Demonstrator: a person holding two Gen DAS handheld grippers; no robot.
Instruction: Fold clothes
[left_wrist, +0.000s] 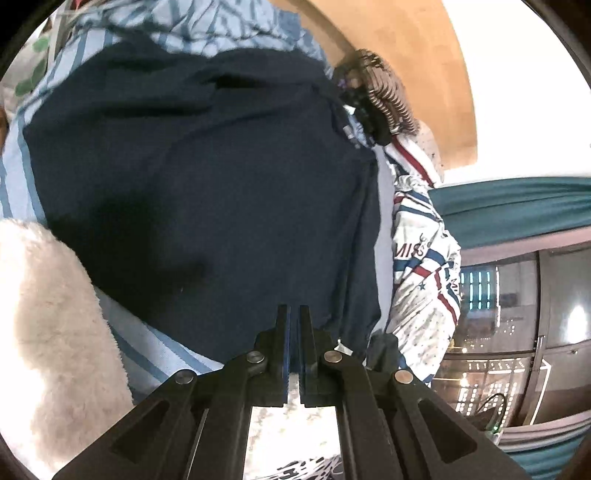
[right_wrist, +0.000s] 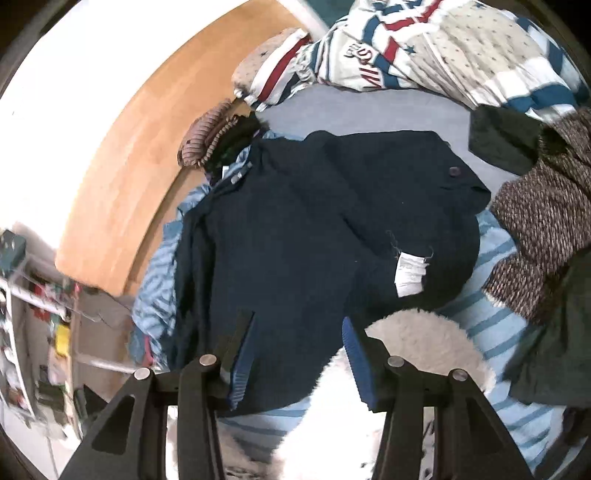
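A navy garment (left_wrist: 207, 177) lies spread flat over a light-blue striped cloth (left_wrist: 155, 350). In the right wrist view the same navy garment (right_wrist: 295, 221) shows a white label (right_wrist: 408, 273) and a dark button (right_wrist: 453, 170). My left gripper (left_wrist: 293, 314) is shut, its tips over the garment's near edge. Whether cloth is pinched between them is hidden. My right gripper (right_wrist: 297, 332) stands open above the garment's near edge, with one blue-padded finger (right_wrist: 240, 354) on either side.
A white fluffy item (right_wrist: 424, 339) lies near both grippers. A stars-and-stripes garment (right_wrist: 424, 48), a brown knit (right_wrist: 546, 221) and a dark green piece (right_wrist: 506, 140) are heaped around. A ribbed brown item (right_wrist: 207, 140) rests by the wooden board (right_wrist: 122, 166).
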